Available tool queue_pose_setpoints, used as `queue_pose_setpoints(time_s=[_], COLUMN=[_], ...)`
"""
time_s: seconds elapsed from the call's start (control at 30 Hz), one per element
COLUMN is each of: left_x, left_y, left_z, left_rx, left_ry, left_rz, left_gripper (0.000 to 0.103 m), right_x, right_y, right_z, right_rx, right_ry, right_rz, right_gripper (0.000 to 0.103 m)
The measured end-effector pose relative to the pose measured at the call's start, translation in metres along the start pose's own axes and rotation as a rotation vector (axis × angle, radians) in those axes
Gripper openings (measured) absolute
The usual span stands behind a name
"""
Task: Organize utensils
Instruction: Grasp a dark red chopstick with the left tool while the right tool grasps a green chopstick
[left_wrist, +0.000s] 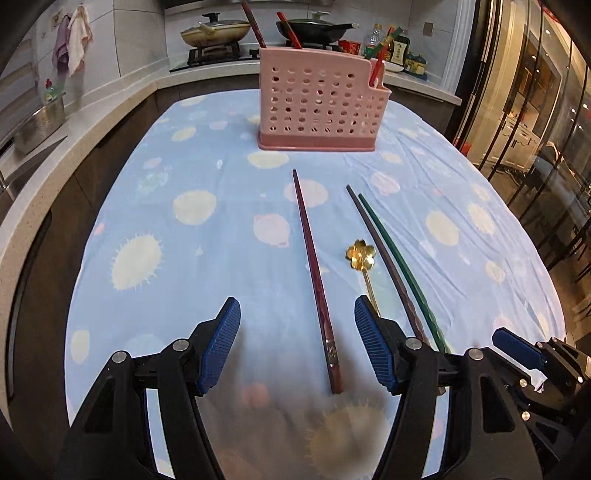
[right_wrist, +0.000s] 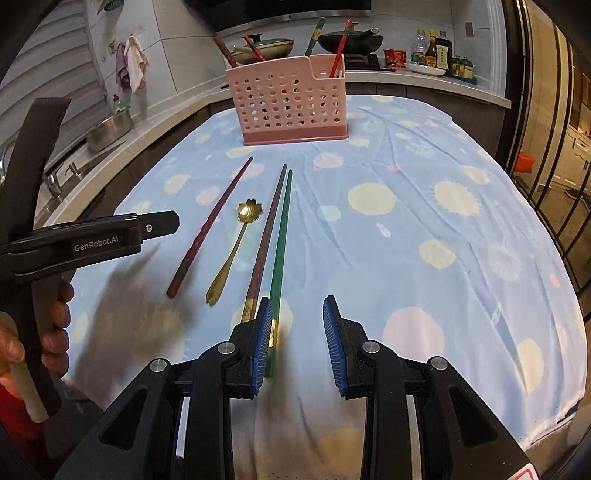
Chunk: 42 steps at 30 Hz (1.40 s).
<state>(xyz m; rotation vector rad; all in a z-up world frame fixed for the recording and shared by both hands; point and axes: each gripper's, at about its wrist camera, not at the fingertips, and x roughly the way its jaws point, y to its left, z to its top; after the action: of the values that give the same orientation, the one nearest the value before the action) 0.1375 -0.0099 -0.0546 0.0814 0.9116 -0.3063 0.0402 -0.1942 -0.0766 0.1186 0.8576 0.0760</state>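
A: Four utensils lie on the blue cloth (left_wrist: 192, 177): a red chopstick (left_wrist: 314, 280), a gold spoon (left_wrist: 361, 254), a brown chopstick (left_wrist: 380, 254) and a green chopstick (left_wrist: 399, 258).

B: And the pink holder (left_wrist: 321, 107)?

A: Upright at the cloth's far end, well apart from them, with chopsticks already standing in it.

B: How do the tongs stand?

A: The left gripper (left_wrist: 297, 345) has its jaws apart, empty, with the red chopstick's near end on the cloth between them. The right gripper (right_wrist: 297, 343) is also parted and empty; the green chopstick's near end lies just beside its left pad.

B: What does only one view give?

A: The right view shows the spoon's forked handle end and a hand (right_wrist: 55, 325) gripping the left gripper's handle. The left view hides the spoon's handle end behind its own finger and catches only the right gripper's tip at the lower right.
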Motion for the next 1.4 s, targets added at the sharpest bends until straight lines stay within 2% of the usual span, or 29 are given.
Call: queue_pose_setpoints(time_s=[0.37,0.47,0.73,0.93,1.07,1.17,1.4], left_x=[0.009,0.011,0.018,0.018,0.018,0.018,0.017], left_y=[0.004,0.001,-0.004,-0.004,-0.007,-0.009,-0.009], left_z=[-0.025,-0.027,-0.028,-0.027,-0.026,-0.027,-0.027], left_rx=[-0.013,-0.005,0.009,0.017,0.023,0.028,0.017], left_ry=[0.063,0.066,0.064,0.057,0.058,0.058,0.071], left_rz=[-0.006,-0.011,0.0,0.001,-0.034,-0.051,-0.086], left_gripper=[0.061,0.061,0.06,0.048,0.028,0.02,0.009], right_x=[0.009,0.013,0.017,0.019,0.019,0.019,0.017], right_y=[0.011,0.011,0.005,0.001,-0.001,-0.003,-0.008], right_z=[-0.012,-0.013,-0.014,-0.013,-0.012,-0.012,-0.011], right_rx=[-0.018,-0.017,-0.005,0.011,0.018,0.023,0.033], right_ry=[0.047,0.056,0.058,0.053,0.051,0.05,0.048], right_rz=[0.033,0.032,0.019,0.021,0.021,0.017,0.009], right_gripper=[0.024,0.017,0.009,0.007,0.007,0.007,0.007])
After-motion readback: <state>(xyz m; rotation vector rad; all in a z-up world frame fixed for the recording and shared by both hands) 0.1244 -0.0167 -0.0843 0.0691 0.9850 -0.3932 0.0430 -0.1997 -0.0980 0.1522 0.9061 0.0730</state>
